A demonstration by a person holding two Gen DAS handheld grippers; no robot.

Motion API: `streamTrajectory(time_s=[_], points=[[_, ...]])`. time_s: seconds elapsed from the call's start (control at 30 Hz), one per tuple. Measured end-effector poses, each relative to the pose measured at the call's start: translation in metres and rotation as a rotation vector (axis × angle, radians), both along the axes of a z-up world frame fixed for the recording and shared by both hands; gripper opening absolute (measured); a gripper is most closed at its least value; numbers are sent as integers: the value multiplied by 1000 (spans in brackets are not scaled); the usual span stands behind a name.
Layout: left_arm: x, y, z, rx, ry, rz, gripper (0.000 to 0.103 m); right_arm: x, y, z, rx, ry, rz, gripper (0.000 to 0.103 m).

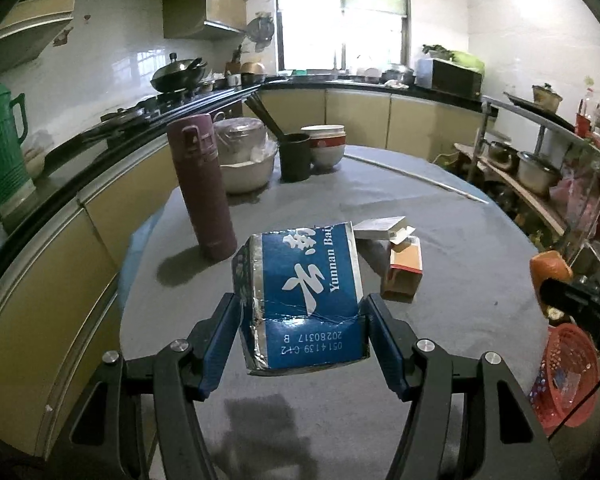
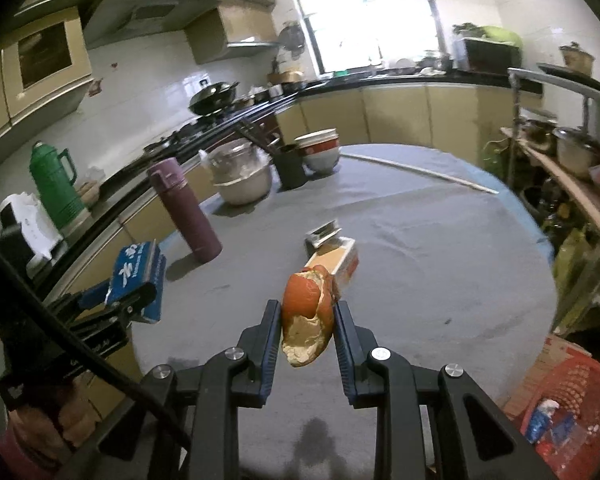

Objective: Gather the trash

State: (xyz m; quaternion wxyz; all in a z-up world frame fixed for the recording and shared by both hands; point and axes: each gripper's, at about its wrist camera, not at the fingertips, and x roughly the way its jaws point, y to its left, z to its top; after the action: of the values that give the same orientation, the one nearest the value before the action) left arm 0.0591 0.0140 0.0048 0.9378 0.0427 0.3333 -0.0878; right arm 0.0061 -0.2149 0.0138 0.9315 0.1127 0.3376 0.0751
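Both grippers are loaded and up over the round grey table. On the left side, the left gripper has its jaws spread wide and pressed against the two sides of a crumpled blue carton with white lettering; the box sits squarely between the blue pads, lifted clear of the tabletop, its printed code upside down toward the camera. From the right wrist view that same carton shows at the left edge, pinched in the other tool beside the counter.

Over on the right, the right gripper has its jaws drawn in much narrower, clamped on a piece of orange peel, orange skin on top, pale pith curling out below. The peel hangs above the table, not touching it.

Still down on the cloth: a small orange-and-white box lying on its side, and touching it from behind, a flat white box. Both sit near the middle of the table, just beyond the held carton.

Further back, a tall purple flask stands upright, with a steel bowl, a dark cup holding chopsticks and stacked red-and-white bowls grouped at the far edge. Down at lower right, off the table, a red mesh basket sits with some blue and white scraps inside.
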Motion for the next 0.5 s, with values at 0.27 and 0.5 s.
streamTrajectory(time_s=[0.27, 0.5], points=[[-16, -53, 10, 86, -14, -24, 65, -13, -36, -6, 57, -31, 12, 28], [-28, -105, 10, 140, -7, -106, 66, -33, -83, -12, 104, -49, -59, 28]])
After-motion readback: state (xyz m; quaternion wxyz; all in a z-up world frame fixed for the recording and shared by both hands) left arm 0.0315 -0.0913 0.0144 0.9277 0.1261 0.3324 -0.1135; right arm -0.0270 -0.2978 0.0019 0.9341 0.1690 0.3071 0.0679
